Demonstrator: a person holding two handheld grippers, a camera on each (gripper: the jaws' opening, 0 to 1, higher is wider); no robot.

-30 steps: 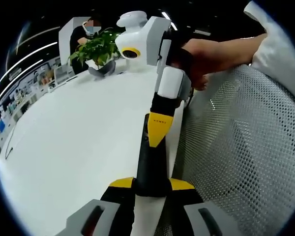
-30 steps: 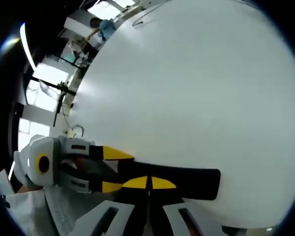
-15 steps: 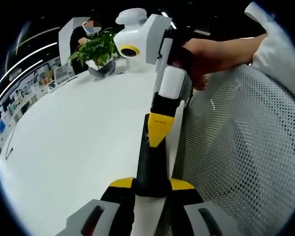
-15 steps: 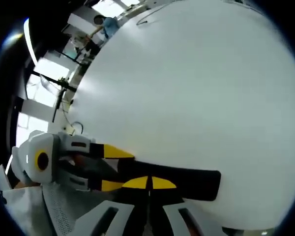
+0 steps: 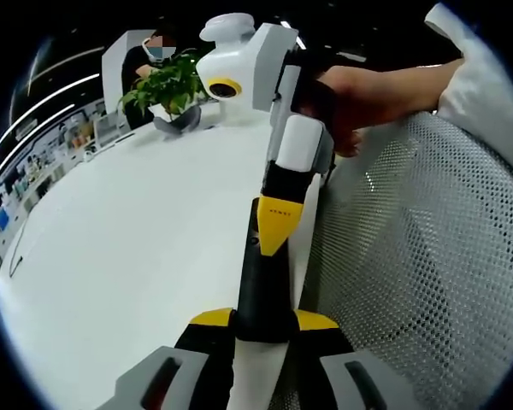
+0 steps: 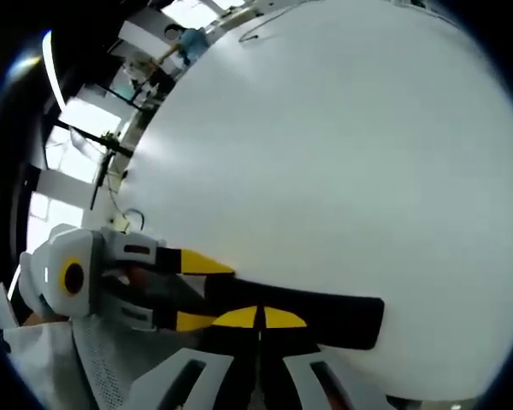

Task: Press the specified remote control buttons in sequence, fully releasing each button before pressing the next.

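Remote control (image 5: 263, 286) clamped in left tongs (image 5: 263, 320) over white bench (image 5: 128, 248).
Right tongs (image 5: 274, 243), pressed shut, touch its face; scene unchanged from earlier frames; lettering unreadable.

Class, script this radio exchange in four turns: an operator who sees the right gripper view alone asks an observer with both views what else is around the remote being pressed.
Operator: I see the black remote lying across my picture, with the left gripper clamped on one end. What stands further off on the table?
Observer: A green potted plant stands at the far end of the table in the left gripper view.
Operator: What is driving the right gripper?
Observer: A bare hand is wrapped round its handle, and its closed yellow tip points down onto the remote's face.
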